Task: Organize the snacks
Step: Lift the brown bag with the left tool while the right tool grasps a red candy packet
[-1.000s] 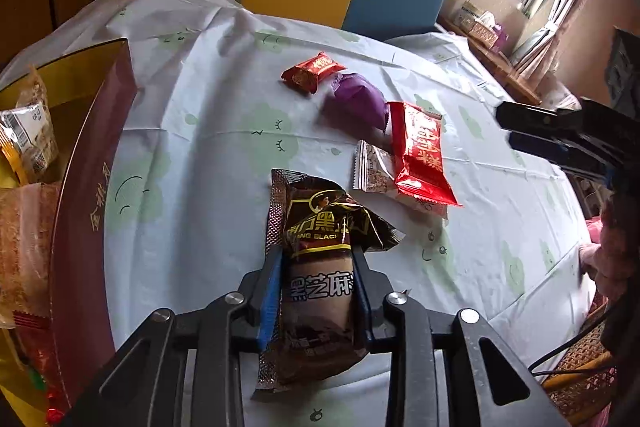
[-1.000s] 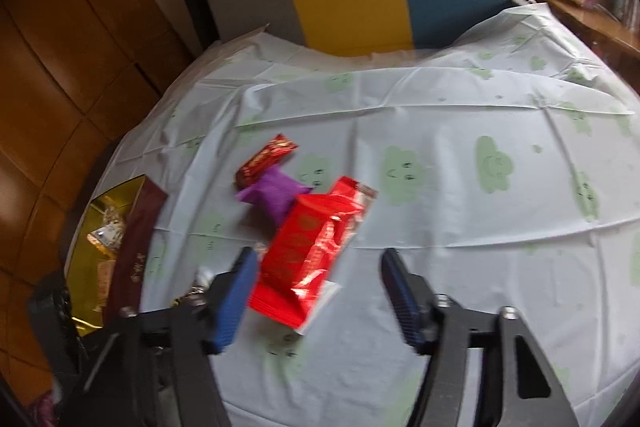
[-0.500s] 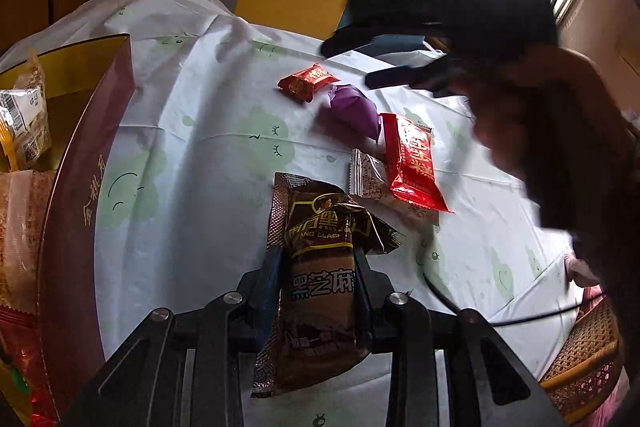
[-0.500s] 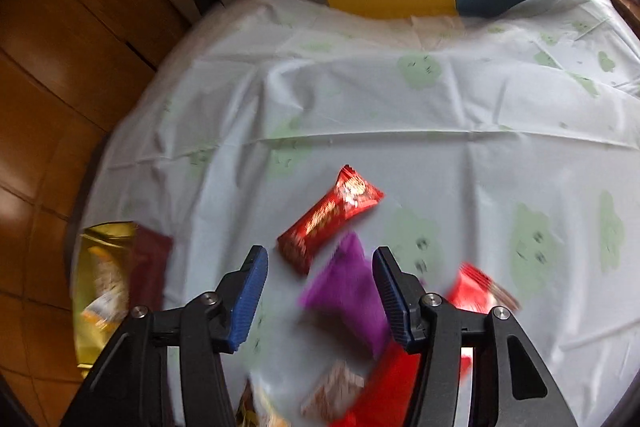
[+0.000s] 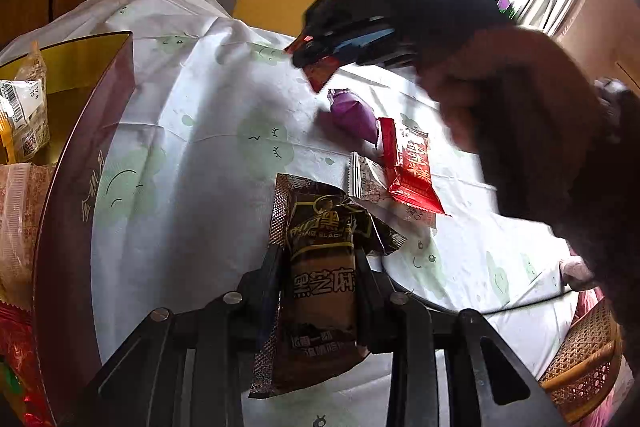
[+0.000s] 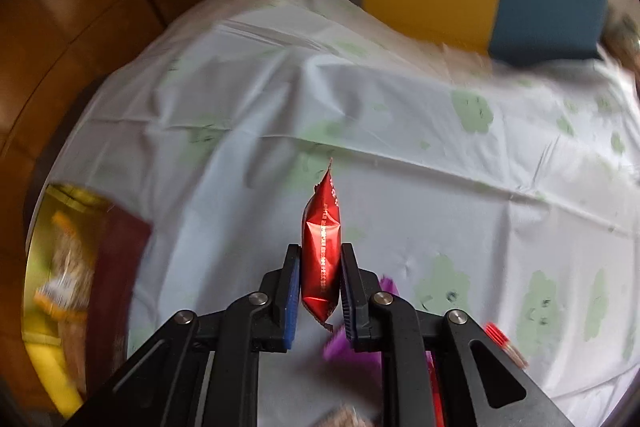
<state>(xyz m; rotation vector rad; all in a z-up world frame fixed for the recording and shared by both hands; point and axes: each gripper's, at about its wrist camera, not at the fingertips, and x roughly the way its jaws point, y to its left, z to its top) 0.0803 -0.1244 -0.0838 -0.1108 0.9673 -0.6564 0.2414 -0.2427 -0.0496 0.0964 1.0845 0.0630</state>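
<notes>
— Snacks first: where are they?

— I see a brown packet (image 5: 320, 291) clamped between the fingers of my left gripper (image 5: 318, 291), its top end poking forward over the tablecloth (image 5: 192, 163). My right gripper (image 6: 320, 283) is pinched tight on a small red packet (image 6: 321, 247), held edge-on and lifted off the cloth.

— What lies loose on the table?

— From the left camera, a purple packet (image 5: 354, 111), a long red packet (image 5: 408, 167) just beside it, and a pale speckled packet (image 5: 366, 181) partly tucked under the red one. All three sit close together, just past the brown packet. In the right camera the purple one (image 6: 362, 343) shows only as a blur behind the fingers.

— And the box?

— A box with a dark red wall and gold inside (image 5: 80, 163) stands at the left edge of the table. I can make out several wrapped packets in it (image 5: 22, 115), though I cannot tell what kinds. The right camera shows the same box (image 6: 116, 267), blurred, to the left of my right gripper.

— Can you see one gripper from the other?

— Yes. In the left camera my right gripper (image 5: 332, 47) hangs above the far side of the table, beyond the purple packet, with the small red packet's (image 5: 318, 77) lower corner showing beneath its fingers. The hand (image 5: 500, 87) holding it is blurred.
</notes>
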